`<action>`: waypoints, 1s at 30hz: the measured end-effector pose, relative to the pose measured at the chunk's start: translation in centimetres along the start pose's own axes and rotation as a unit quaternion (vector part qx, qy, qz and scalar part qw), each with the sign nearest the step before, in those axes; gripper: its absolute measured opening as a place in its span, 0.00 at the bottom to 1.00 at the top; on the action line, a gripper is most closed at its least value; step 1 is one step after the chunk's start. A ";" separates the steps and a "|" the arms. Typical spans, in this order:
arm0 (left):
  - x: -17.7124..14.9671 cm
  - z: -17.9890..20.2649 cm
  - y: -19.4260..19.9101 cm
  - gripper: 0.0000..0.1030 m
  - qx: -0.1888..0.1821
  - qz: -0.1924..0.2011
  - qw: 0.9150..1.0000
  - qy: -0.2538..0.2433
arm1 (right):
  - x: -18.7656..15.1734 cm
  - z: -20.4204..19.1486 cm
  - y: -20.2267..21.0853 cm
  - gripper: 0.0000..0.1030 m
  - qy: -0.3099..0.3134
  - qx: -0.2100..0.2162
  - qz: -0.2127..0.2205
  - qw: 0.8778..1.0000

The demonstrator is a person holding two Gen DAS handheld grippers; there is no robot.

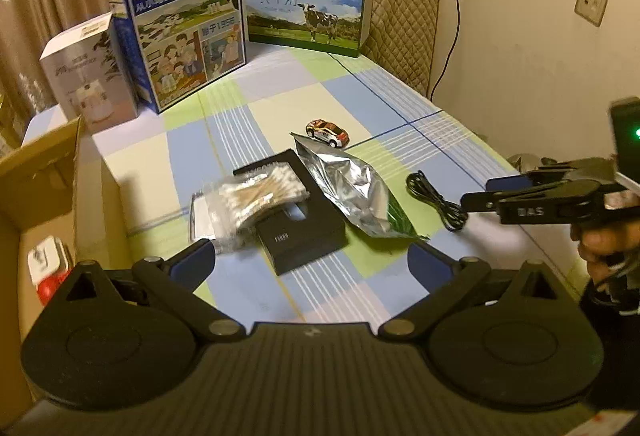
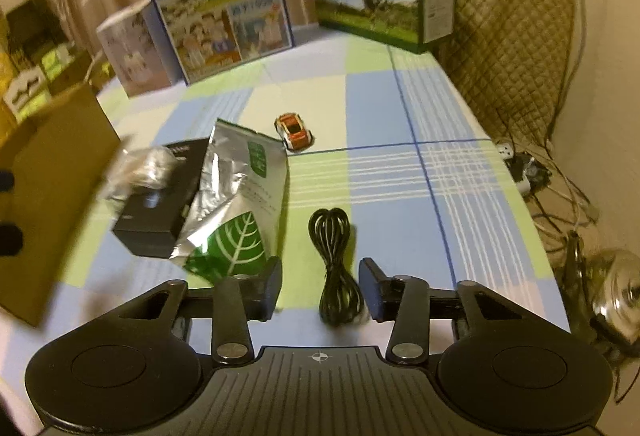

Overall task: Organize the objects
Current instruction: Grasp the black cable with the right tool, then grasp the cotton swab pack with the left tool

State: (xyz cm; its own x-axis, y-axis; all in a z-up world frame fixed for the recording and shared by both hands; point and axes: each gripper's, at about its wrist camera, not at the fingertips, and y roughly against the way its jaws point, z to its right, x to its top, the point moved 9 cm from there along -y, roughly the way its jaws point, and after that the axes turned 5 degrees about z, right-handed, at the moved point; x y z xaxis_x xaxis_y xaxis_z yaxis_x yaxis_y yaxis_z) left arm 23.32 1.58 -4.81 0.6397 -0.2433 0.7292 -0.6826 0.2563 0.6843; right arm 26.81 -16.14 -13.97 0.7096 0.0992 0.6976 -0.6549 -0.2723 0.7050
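Our left gripper [image 1: 312,260] has its fingers spread wide with nothing between them, hovering over the near edge of the surface [image 1: 400,108]. Just ahead of it sits the black box [image 1: 298,220], with the bag of cotton swabs [image 1: 248,200] lying on its left part and the silver foil pouch [image 1: 352,192] leaning over its right side. The toy car [image 1: 328,134] stands just beyond the pouch, apart from it.

Our right gripper [image 2: 320,290] is also spread, with one finger on each side of the near end of the coiled black cable [image 2: 334,260]; we can't tell if the pads touch it. Cardboard box [image 1: 44,180] is open at the left edge of the surface. Three cartons stand at the far end: blue milk carton [image 1: 184,20], cow-print carton [image 1: 308,4], white carton [image 1: 88,72].
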 end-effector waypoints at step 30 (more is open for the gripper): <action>3.5 -1.5 -9.2 0.80 -0.060 -0.058 0.980 -0.183 | 6.4 -5.5 -3.4 0.12 0.012 0.043 0.058 0.997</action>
State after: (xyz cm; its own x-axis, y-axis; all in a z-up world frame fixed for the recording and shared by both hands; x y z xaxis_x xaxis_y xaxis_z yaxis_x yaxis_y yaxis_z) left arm 32.37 -0.20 -8.60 0.5270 -0.5903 0.6115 -0.5519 0.3095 0.7744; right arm 32.14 -9.28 -11.22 0.6235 0.0848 0.7772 -0.7066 -0.3642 0.6066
